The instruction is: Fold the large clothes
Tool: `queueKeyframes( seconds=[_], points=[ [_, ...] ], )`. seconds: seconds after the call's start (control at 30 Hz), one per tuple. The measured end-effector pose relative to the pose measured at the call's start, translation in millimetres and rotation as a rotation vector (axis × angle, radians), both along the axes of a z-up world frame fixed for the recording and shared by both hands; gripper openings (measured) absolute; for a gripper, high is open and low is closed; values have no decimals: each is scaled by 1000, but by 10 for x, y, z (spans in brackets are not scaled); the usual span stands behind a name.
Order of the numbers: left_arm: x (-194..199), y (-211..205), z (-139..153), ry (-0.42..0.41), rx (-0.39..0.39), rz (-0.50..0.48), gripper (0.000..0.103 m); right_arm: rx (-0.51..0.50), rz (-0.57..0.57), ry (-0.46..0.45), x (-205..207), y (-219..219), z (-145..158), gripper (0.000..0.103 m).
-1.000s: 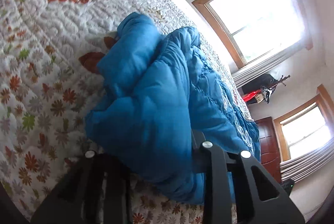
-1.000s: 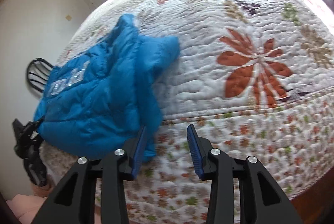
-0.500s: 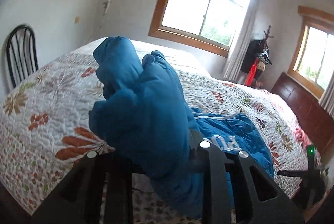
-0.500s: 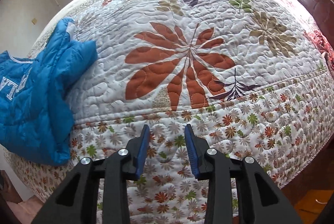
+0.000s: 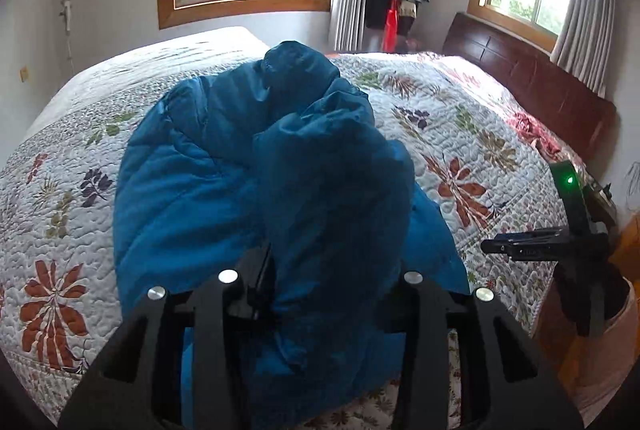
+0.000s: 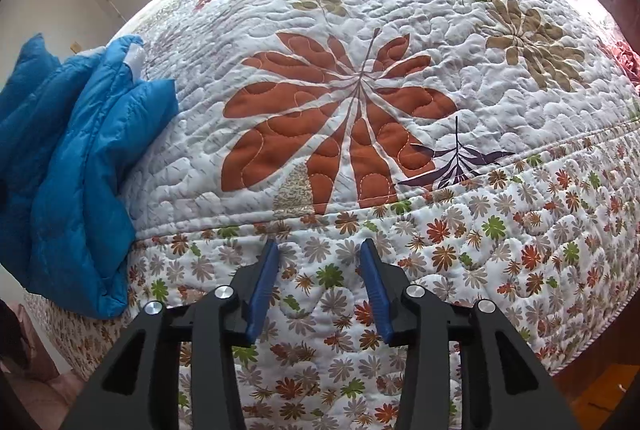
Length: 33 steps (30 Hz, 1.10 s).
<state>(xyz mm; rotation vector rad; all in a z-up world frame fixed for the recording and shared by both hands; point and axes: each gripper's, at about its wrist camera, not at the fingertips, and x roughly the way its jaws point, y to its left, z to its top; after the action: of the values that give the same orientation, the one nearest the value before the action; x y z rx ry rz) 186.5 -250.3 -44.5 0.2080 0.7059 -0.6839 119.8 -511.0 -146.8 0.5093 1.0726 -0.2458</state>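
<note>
Quilted floral bedspread point(image 6: 400, 9) covers the bed, with the puffy blue quilted jacket point(image 5: 224, 165) heaped near its edge. Left hand-held gripper point(image 5: 332, 270) has a jacket fold bunched between its opening jaws. Right hand-held gripper point(image 6: 318, 286) hangs over the bedspread's hem, jaws opening, nothing between.

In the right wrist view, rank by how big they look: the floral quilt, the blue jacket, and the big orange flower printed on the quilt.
1. Floral quilt, fills most of the view.
2 and 3. Blue jacket and orange flower look about alike; the jacket runs off the left edge, so I won't rank them.
</note>
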Motion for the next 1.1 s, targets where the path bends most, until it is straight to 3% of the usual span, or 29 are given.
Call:
queueKeyframes(
  seconds=[0.2, 0.5, 0.73, 0.83, 0.93, 1.1],
  points=[
    [18, -111, -274, 19, 76, -15, 44, 7, 15, 5, 46, -24, -58, 46],
    [-3, -49, -205, 17, 70, -5, 44, -48, 20, 39, 110, 51, -23, 47],
    [-154, 146, 49, 28, 12, -35, 52, -86, 24, 18, 110, 151, 225, 46],
    [-259, 276, 196, 45, -43, -72, 59, -109, 43, -6, 122, 270, 380, 46],
    [-338, 462, 362, 51, -107, -98, 60, -125, 80, -42, 128, 396, 564, 46],
    [-221, 899, 597, 63, -209, -28, 71, -89, 143, -102, 245, 602, 897, 46]
  ],
)
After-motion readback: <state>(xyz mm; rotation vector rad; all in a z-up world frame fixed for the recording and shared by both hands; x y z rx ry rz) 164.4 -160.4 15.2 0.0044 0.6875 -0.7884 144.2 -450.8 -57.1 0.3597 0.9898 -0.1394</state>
